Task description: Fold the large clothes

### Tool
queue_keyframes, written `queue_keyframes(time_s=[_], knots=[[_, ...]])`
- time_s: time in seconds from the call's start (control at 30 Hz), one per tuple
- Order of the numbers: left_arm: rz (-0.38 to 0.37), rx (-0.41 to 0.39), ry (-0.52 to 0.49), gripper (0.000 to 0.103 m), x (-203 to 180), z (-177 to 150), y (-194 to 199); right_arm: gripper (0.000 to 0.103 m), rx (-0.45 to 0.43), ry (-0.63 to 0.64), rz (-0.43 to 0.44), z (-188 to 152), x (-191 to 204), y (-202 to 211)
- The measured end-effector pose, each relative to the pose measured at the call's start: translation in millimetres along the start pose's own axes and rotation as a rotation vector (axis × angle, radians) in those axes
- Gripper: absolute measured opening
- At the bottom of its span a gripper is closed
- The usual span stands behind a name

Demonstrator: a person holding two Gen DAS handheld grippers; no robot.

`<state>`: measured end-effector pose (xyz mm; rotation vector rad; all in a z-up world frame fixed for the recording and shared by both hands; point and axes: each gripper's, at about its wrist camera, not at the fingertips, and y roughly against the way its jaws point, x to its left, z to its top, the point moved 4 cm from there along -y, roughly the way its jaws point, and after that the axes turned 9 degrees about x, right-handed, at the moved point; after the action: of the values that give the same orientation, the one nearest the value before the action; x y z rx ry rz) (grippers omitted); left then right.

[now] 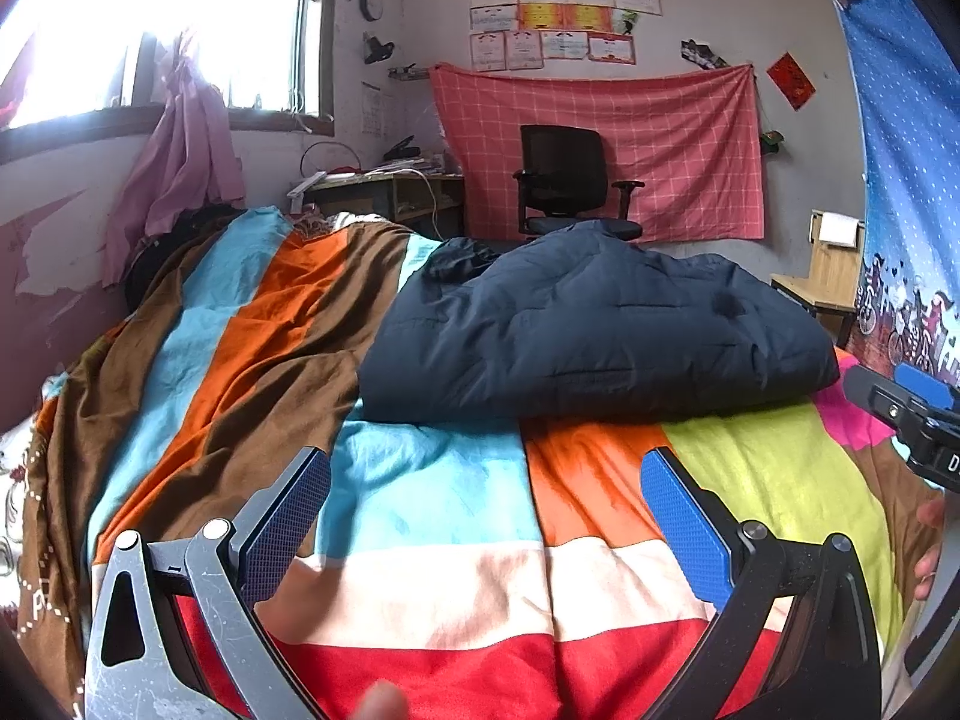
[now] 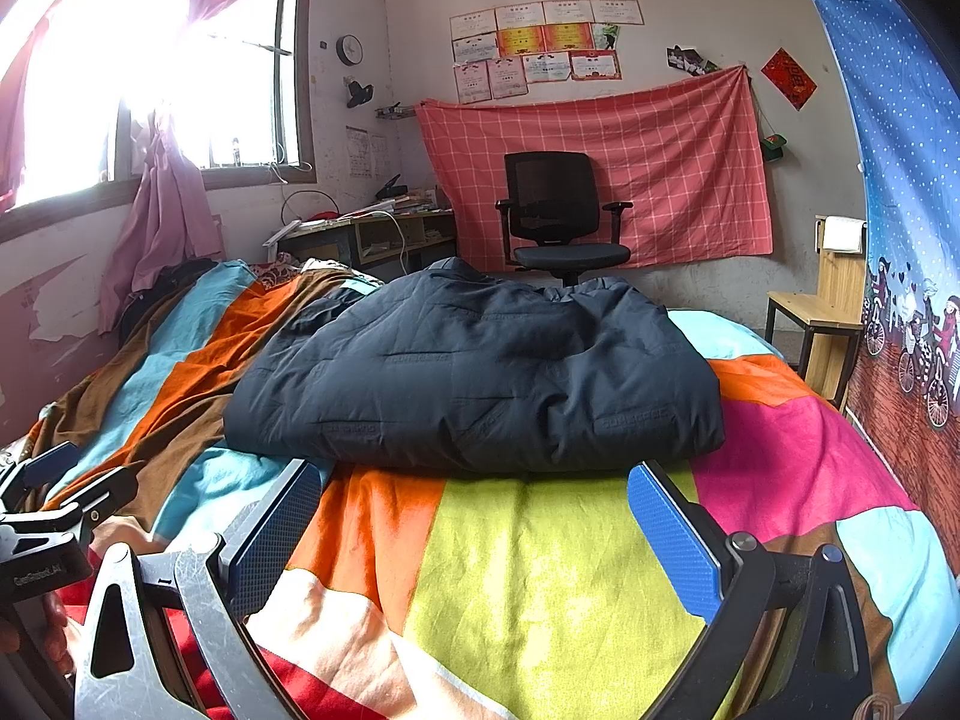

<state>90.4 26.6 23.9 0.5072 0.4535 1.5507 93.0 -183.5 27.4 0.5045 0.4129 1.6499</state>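
Jacket [image 1: 594, 324] is what we're dealing with, a big dark navy quilted one, and it's sitting in a folded, puffy bundle on the bed.

Starting from our end: our left gripper [image 1: 486, 516] has its blue pads spread wide with nothing between them, just hovering over the bedspread [image 1: 420, 480], short of the jacket's near edge. Same deal with our right gripper [image 2: 474, 531]: jaws wide, nothing held, tips close to the jacket's front fold but not touching it as far as we can tell. From the left wrist view the right gripper's body pokes in at the far right edge, with fingertips of a hand [image 1: 929, 546] just below it. From the right wrist view the left gripper shows up at the left edge.

Under it all is that loud striped bedspread: teal, orange, brown, lime, pink, red. It's rumpled on the left side. The jacket lies across the middle of it.

Further out we've got a black office chair [image 2: 561, 210] behind the bed, in front of a red checked cloth [image 2: 660, 168] pinned to the wall, with certificates [image 2: 540, 42] above. A cluttered desk [image 2: 372, 234] sits under the bright window [image 2: 150, 60], and a wooden chair [image 2: 822, 312] is off to the right.
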Motion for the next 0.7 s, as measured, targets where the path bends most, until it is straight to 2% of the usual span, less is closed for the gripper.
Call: queue_keyframes(time_s=[0.2,0.7], knots=[[0.023,-0.054,-0.027,0.101,-6.4,2.2,9.0,0.103,0.0,0.0,0.0,-0.1,-0.3,0.0],[0.024,-0.049,-0.026,0.101,-8.0,1.1,7.3,0.103,-0.001,-0.001,0.0,-0.1,-0.2,0.0]])
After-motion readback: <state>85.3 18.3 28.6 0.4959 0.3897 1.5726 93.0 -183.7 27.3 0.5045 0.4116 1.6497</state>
